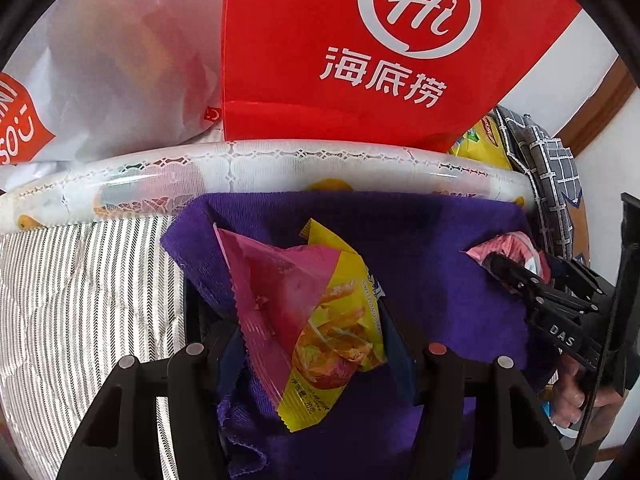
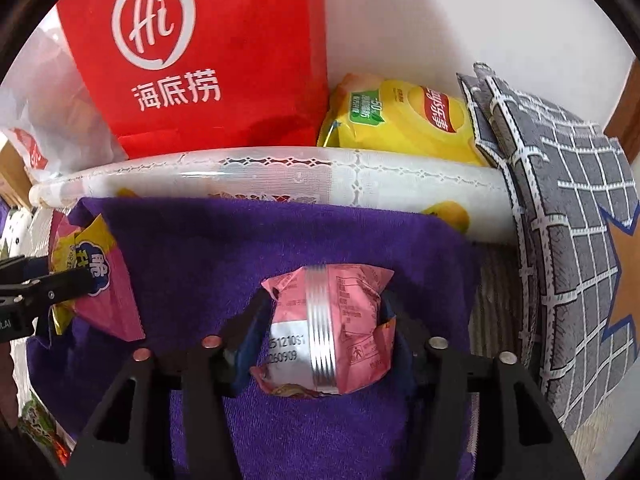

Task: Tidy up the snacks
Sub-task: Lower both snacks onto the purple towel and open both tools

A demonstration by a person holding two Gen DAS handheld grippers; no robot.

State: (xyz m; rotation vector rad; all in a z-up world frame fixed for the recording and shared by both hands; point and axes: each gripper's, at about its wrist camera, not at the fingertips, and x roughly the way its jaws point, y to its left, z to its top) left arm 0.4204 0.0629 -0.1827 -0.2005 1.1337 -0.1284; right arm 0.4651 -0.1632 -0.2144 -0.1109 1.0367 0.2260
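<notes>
My left gripper (image 1: 298, 312) is shut on a pink and yellow snack packet (image 1: 280, 280), held just over a purple cloth (image 1: 420, 248). The right wrist view shows the same packet (image 2: 104, 280) at the far left, in the left gripper (image 2: 60, 280). A pink snack packet (image 2: 352, 312) with a silver seam lies on the purple cloth (image 2: 224, 248) between the fingers of my right gripper (image 2: 325, 308). That gripper is open, with its pads close beside the packet. In the left wrist view the right gripper (image 1: 508, 268) points at this pink packet (image 1: 516, 242).
A clear lace-patterned roll (image 2: 280, 176) lies behind the cloth. Beyond it stand a red paper bag (image 2: 224, 40), a yellow chips bag (image 2: 404, 120) and a white plastic bag (image 1: 112, 60). A grey checked cushion (image 2: 568, 220) is at the right, striped fabric (image 1: 80, 300) at the left.
</notes>
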